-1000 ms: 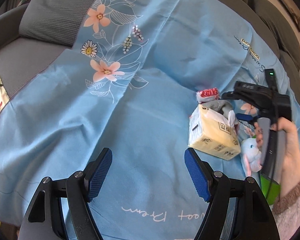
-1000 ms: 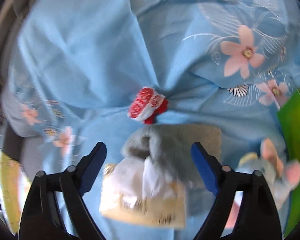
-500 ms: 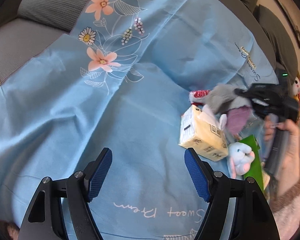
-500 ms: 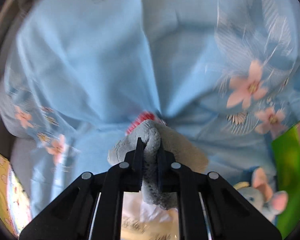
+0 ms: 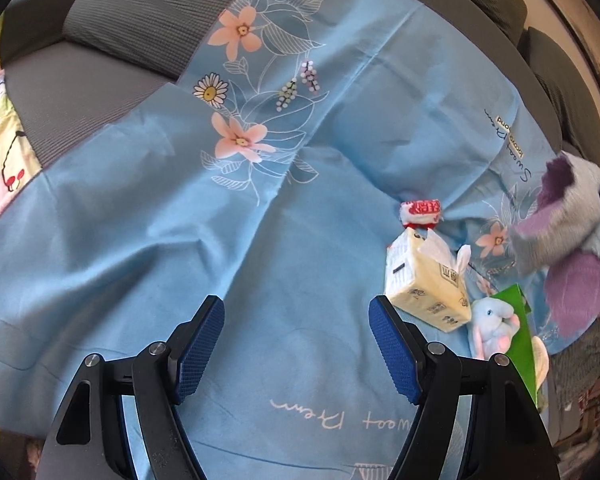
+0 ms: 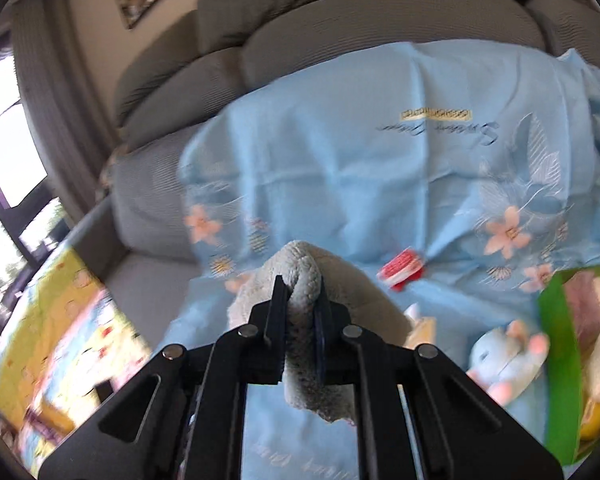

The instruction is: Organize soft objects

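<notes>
The right gripper [image 6: 300, 300] was clamped on a grey plush cloth [image 6: 304, 272] above the blue sheet [image 5: 140, 240], while the left gripper [image 5: 296, 344] stood open, holding nothing

The left wrist view looks steeply down from above the near edge of a blue flowered sheet [image 5: 300, 200] spread over a grey sofa [image 5: 132, 20]. The right wrist view sits higher and flatter, facing across the sheet toward the sofa's back cushions [image 6: 340, 20]. Both views share the sheet, a small red-and-white packet [image 5: 420, 213] [image 6: 401, 270], and a blue plush rabbit [image 5: 494, 330] [image 6: 504, 354].
</notes>
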Available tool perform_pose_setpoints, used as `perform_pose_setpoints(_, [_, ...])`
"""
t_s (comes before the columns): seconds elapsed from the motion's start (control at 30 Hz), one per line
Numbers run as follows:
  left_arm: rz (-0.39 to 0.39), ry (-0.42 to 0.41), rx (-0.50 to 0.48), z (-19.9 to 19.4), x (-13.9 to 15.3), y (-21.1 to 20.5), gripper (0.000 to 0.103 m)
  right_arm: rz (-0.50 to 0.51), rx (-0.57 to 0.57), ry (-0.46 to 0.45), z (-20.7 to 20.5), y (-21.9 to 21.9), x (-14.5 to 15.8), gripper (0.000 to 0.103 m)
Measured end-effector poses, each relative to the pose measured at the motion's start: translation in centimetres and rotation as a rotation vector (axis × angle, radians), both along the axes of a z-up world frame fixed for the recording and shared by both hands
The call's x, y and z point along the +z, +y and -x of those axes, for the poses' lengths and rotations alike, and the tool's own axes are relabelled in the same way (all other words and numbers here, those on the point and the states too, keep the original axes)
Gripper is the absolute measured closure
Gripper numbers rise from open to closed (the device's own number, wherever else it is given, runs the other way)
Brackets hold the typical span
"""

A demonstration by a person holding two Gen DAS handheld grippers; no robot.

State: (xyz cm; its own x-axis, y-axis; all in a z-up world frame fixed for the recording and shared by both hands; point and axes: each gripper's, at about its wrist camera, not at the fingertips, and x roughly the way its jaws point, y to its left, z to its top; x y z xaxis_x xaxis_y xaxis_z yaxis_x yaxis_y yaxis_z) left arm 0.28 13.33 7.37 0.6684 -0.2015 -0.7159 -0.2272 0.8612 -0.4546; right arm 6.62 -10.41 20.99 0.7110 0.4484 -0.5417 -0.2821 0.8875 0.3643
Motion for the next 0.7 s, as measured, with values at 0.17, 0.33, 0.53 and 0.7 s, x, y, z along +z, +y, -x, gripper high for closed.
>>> perform_pose_setpoints(0.17, [-0.064,0.011,0.006,0.4,-0.3,0.4,0.028,-0.053,0.026,0.073,3.0,1.5,-4.8,0.091])
perform_pose_setpoints(0.33, [-0.07,0.019,-0.015,1.0,-0.6,0.0,0.028,-0.048,0.013,0.243,3.8,2.5,-11.5,0.091])
perform_pose_setpoints(0.53, [-0.081,0.038,-0.094,0.8,-1.2,-2.2,0.028,0.053,-0.099,0.305,5.3,1.0,-15.8,0.09])
perform_pose_setpoints(0.7, [-0.057,0.041,-0.193,0.9,-1.5,-4.9,0.028,0.084,-0.168,0.381,5.4,-1.0,-18.6,0.089])
